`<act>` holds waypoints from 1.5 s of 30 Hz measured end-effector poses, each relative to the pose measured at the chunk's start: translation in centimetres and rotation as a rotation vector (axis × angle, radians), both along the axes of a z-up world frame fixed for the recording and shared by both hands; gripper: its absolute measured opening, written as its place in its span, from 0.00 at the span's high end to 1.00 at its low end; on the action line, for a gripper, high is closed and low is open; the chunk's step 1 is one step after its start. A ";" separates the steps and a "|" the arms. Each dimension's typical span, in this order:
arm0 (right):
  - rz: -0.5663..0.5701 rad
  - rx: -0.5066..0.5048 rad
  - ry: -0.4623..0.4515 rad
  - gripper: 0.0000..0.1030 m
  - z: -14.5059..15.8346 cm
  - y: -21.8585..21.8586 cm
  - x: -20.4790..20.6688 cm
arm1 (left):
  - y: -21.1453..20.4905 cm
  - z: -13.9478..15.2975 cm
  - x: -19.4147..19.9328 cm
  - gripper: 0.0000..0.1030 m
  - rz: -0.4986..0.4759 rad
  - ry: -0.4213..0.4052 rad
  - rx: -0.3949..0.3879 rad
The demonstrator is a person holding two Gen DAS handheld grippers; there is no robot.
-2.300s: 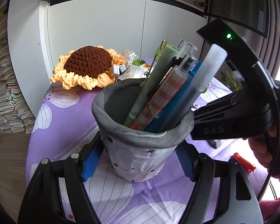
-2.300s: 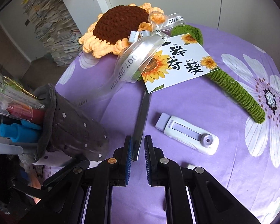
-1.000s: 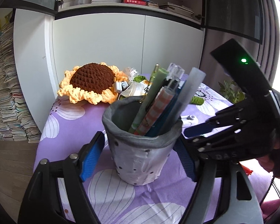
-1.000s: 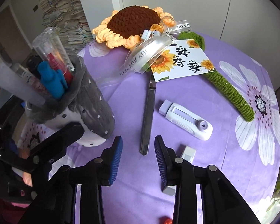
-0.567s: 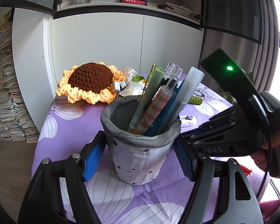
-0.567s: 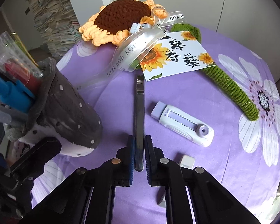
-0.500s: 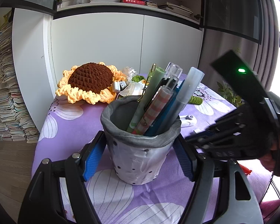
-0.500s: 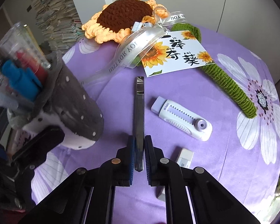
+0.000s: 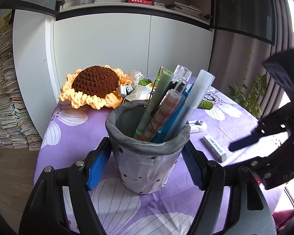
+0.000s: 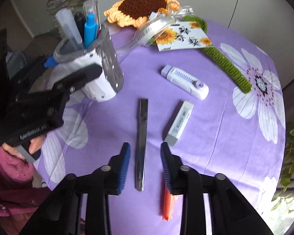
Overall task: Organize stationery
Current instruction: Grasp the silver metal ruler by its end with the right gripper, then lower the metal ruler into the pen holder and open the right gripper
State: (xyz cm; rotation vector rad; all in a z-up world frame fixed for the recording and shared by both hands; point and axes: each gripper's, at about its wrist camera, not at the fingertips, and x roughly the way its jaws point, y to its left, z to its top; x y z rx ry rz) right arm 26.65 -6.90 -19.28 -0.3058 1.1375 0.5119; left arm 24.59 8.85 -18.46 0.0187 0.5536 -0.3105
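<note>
My left gripper (image 9: 147, 162) is shut on a grey dotted pen holder (image 9: 147, 156) that stands upright on the purple tablecloth and holds several pens (image 9: 166, 105). The holder also shows in the right wrist view (image 10: 100, 74). My right gripper (image 10: 145, 164) is open. A flat metal ruler (image 10: 141, 141) lies on the cloth between its jaws, untouched. The right gripper's body shows at the right of the left wrist view (image 9: 272, 143).
A white eraser (image 10: 179, 123), a white correction tape (image 10: 185, 82) and an orange item (image 10: 167, 203) lie near the ruler. A crochet sunflower (image 10: 143, 5) with ribbon and card (image 10: 184, 37) lies at the back. The table edge is near on the right.
My right gripper opened, released the ruler and pulled back; the ruler now lies flat on the cloth. My left gripper kept its hold on the pen holder.
</note>
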 end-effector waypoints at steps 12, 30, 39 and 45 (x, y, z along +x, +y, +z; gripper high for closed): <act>-0.005 0.007 0.033 0.71 -2.2 4.1 6.2 | 0.1 -0.1 0.1 0.30 -0.006 0.008 -0.010; -0.027 0.113 -0.067 0.88 2.8 2.0 1.7 | 0.1 -0.1 0.1 0.30 -0.006 0.012 -0.007; 0.006 0.276 -0.325 0.88 13.8 0.9 -1.9 | 0.1 -0.1 0.2 0.30 -0.007 0.015 -0.007; 0.044 0.434 -0.448 0.88 18.8 3.1 -0.4 | 0.1 -0.1 0.2 0.30 -0.007 0.015 -0.007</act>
